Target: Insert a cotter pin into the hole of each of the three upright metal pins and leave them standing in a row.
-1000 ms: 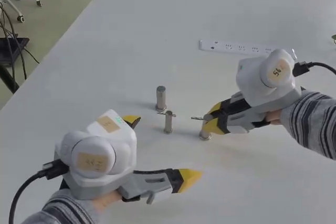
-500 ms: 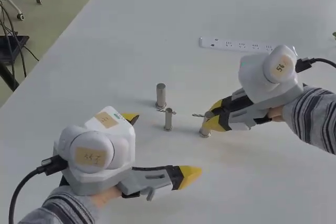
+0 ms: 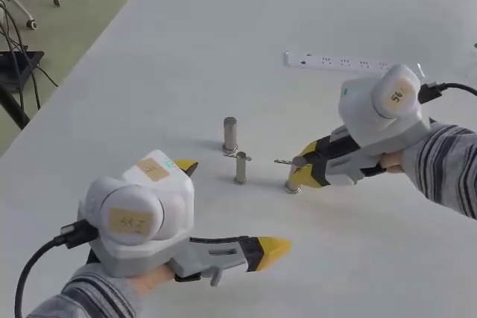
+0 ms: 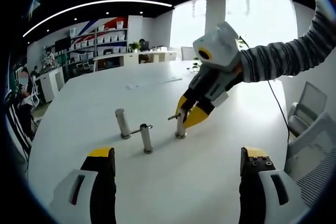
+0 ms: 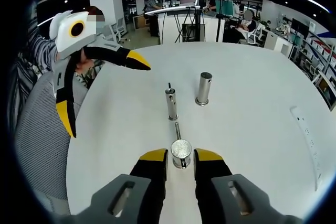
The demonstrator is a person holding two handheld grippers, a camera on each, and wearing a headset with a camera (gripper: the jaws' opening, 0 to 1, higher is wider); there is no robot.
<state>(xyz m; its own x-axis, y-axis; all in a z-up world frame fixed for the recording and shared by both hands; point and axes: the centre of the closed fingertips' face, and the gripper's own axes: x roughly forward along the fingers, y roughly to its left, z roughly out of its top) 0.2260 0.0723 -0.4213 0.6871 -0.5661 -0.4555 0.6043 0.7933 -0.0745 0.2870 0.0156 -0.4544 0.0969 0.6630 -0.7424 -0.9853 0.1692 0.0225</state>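
Holding: my right gripper [image 3: 300, 167] is closed on the near pin [image 3: 294, 178], right of centre in the head view, with its jaws pressed to the pin's two sides.
Cotter: a cotter [image 3: 282, 161] sticks out near that pin's top toward frame left. I cannot tell how far through the hole it sits.
Left gripper: my left gripper [image 3: 229, 206] is spread wide at lower centre, with nothing between its jaws.
Doing it well: I'd keep the near pin clamped and plumb, its base flat on the table [image 3: 186, 50]. I'd seat the cotter straight along the hole's axis, since a sideways shove would probably tip the pin.
Row: the middle pin [image 3: 241, 168] and far pin [image 3: 230, 135] stand upright at frame centre, near each other but apart. The near pin roughly lines up with them.
Holders: the pins' holes are the receptacles here. The middle pin carries a second cotter [image 3: 245, 158] through its top. The far pin's hole looks bare, so I judge that it remains to be filled.
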